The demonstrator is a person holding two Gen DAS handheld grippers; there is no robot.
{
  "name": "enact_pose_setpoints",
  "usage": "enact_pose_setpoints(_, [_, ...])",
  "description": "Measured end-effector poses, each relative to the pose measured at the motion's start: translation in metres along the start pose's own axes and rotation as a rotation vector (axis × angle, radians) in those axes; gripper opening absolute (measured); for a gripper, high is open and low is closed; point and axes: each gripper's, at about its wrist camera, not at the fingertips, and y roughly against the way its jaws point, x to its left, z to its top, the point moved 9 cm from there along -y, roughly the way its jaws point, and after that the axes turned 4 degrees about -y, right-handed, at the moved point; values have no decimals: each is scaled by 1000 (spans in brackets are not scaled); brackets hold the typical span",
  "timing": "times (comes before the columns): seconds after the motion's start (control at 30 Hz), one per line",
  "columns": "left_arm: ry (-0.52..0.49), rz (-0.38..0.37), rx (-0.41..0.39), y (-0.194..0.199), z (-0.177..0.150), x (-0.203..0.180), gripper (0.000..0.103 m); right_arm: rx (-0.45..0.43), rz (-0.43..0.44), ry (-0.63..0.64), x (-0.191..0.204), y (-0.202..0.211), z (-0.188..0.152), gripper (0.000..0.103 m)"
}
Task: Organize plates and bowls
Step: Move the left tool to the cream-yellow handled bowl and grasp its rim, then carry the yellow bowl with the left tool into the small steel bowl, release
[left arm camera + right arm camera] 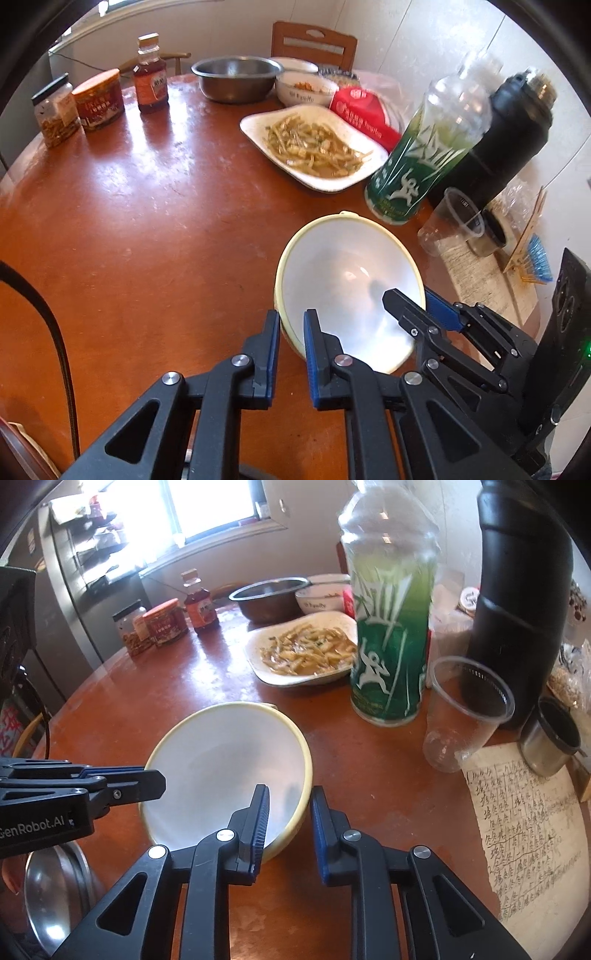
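Both jaw pairs were pinching opposite rim walls of the pale bowl (347, 291): my left gripper (291, 334) on one side, my right gripper (288, 812) on the other, one finger inside and one outside each. The bowl sat on the table (147, 221), just ahead of the jaws. Little looked sorted yet. Counted beyond the jaws: one plate of food (314, 146), one steel basin (236, 77), one white bowl with food (306, 88), another white dish behind it, all unstacked.
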Motion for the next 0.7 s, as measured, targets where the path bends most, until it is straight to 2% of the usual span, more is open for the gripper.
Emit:
enact_pose_setpoints(0.33, [34,21,-137,79,-18,26,13,-89,64,96,58,51,12,23])
enact_pose_setpoints(0.5, [53,57,-197,118,-45,47,13,-99,103,161,98,67,1,23])
enact_pose_setpoints(0.7, [82,62,-228,142,-79,70,13,-102,126,222,138,84,-22,23])
